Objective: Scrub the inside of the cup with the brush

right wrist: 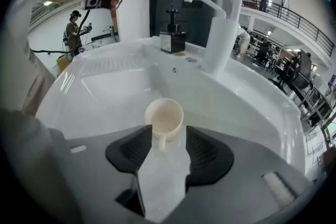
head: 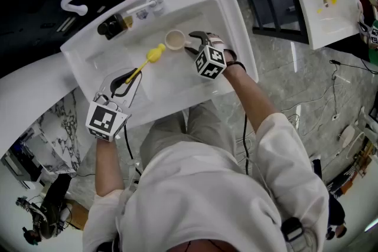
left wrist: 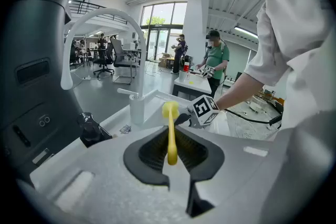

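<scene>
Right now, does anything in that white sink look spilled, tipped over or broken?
Nothing stands out. The small cream cup stands upright in the white sink, and the yellow brush is held by the left gripper.

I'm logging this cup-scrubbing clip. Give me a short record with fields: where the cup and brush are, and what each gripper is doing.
cup: upright in the sink, cream, handle towards the right gripper
brush: yellow, held up over the basin, apart from the cup
left gripper: shut on the brush
right gripper: open, cup handle between its fingers, not pressed
scrubbing: not under way
</scene>
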Demonstrator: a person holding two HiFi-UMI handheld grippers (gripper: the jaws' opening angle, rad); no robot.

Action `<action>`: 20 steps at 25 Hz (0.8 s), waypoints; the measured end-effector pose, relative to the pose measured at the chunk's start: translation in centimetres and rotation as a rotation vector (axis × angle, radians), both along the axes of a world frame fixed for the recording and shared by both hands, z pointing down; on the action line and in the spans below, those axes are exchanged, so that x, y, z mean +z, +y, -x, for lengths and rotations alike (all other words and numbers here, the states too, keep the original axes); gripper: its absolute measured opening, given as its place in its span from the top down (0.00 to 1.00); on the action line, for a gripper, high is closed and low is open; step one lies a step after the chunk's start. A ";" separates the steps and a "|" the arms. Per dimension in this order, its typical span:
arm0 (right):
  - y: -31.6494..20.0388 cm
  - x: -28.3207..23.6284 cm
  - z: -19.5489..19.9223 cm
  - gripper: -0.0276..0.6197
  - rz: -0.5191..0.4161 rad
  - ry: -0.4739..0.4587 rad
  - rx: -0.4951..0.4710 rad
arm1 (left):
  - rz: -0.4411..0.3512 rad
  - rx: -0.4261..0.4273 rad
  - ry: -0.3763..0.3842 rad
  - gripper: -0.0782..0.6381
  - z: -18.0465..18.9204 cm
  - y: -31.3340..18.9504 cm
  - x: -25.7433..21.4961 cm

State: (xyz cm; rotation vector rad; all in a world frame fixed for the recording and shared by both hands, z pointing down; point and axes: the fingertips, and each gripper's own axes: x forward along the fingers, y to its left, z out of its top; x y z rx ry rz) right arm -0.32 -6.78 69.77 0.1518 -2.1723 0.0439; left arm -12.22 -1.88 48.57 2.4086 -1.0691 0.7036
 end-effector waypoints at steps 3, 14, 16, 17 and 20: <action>-0.4 -2.4 -0.3 0.64 -0.008 -0.054 0.037 | -0.015 -0.003 0.009 0.83 0.0 -0.1 -0.4; -1.4 -11.0 -1.4 0.66 -0.058 -0.211 0.162 | -0.066 -0.019 0.037 0.83 -0.1 -0.8 -2.4; -1.6 -12.9 -1.4 0.66 -0.068 -0.247 0.188 | -0.077 -0.025 0.043 0.83 -0.1 -1.0 -2.8; -1.7 -13.8 -1.4 0.66 -0.074 -0.263 0.199 | -0.082 -0.027 0.045 0.83 -0.1 -1.0 -3.1; -1.8 -16.4 -1.3 0.66 -0.092 -0.305 0.224 | -0.085 -0.038 0.053 0.83 -0.2 -1.2 -4.0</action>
